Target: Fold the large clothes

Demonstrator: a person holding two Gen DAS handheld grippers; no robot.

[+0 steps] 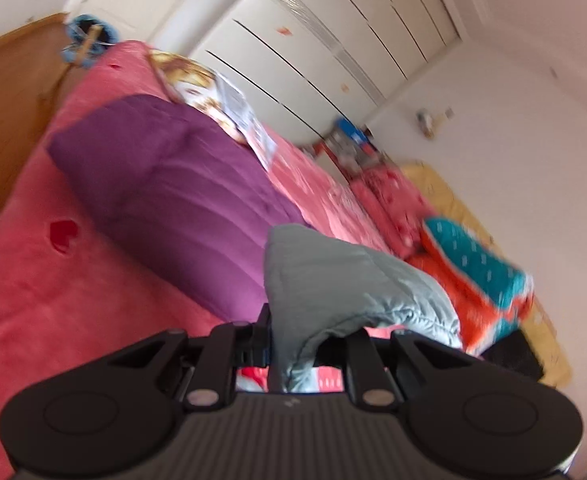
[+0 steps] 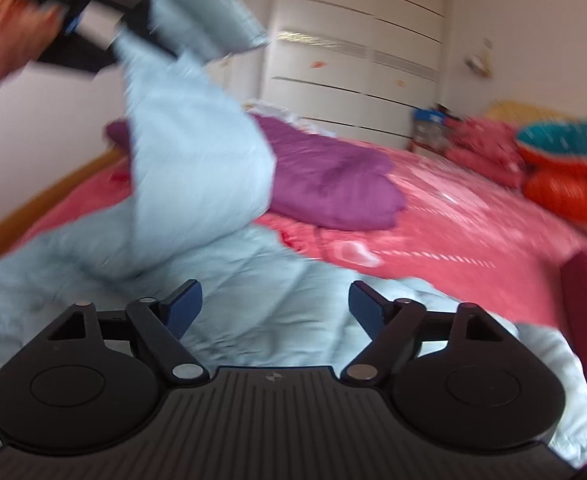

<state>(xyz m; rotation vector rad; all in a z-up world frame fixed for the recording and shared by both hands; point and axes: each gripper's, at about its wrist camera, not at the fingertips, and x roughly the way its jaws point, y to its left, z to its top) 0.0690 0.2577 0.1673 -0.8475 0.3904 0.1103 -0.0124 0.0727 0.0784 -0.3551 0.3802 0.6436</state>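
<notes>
Early stage: left gripper [image 1: 289, 344] clamped and lifted 1 sleeve of the pale-blue padded jacket [image 2: 253, 300], which lay unfolded on the pink bed [image 2: 473, 240]; right gripper [image 2: 275, 304] gaped empty above it

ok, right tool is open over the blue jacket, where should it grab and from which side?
Likely the jacket's near edge, just ahead of the right tool, coming in low from the camera side. The left tool already holds one end raised, so the rest on the bed lies slack and puffy, pinchable at its edge.
</notes>
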